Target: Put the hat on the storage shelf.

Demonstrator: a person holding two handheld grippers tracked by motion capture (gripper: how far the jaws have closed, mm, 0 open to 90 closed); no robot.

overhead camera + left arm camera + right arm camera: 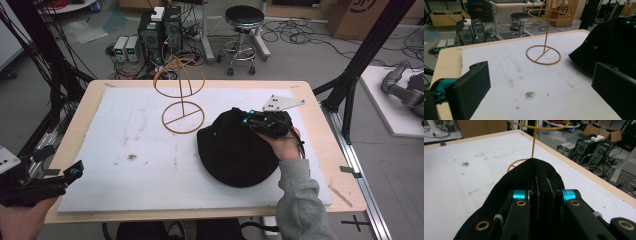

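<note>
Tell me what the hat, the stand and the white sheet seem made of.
Hat: soft matte black cloth, probably; it folds between the right gripper.
Stand: thin rigid yellow-gold hoops, metal wire or plastic.
White sheet: likely foam board, matte, grainy, stained.

Grey floor (pixel 310 60), stool (pixel 243 30), computer towers (pixel 161 30), cardboard boxes (pixel 445 18)

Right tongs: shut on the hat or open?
Shut on the black hat. In the right gripper view the right tongs have their jaws pressed together, with a fold of hat fabric pinched between them.

"SF" letters on cardboard box (pixel 564 12), partly hidden
</note>
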